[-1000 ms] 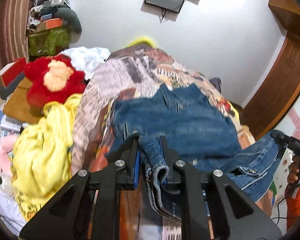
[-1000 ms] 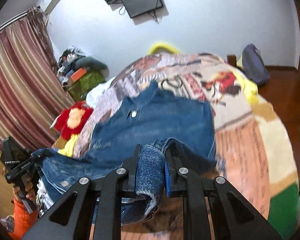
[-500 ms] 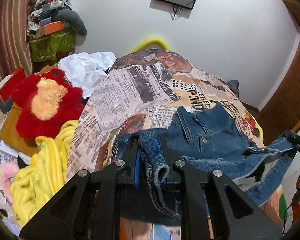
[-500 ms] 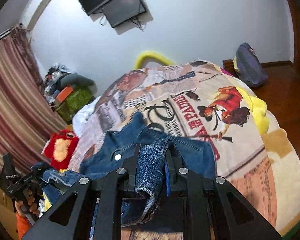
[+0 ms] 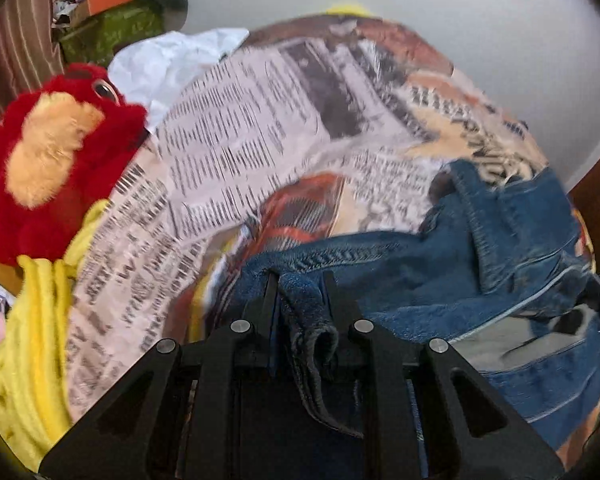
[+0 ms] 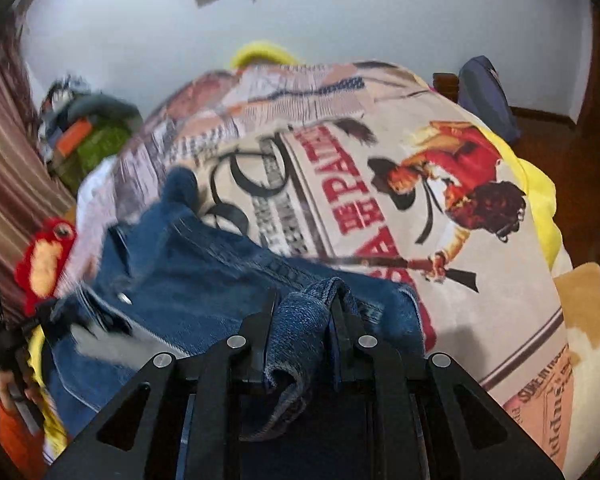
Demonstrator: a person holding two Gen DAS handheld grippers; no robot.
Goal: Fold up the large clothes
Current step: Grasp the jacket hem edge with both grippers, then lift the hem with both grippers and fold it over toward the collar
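Pale wall (image 6: 340,20) is backing a bed covered by a printed bedspread (image 5: 260,128) showing newsprint and a cowboy figure. Denim jacket (image 6: 204,276) is lying bunched on the bedspread's near part, its collar pointing toward the wall. Yellow blanket (image 5: 28,352) is hanging off the bedspread's left edge; red plush toy (image 5: 48,152) is sitting just beside that edge, above the blanket. Left tool (image 5: 300,292) is gripping a fold of the jacket's hem, both jaws pressing denim. Right tool (image 6: 304,304) is likewise clenching a bunched denim edge at the jacket's right side, cloth draping down between the jaws.
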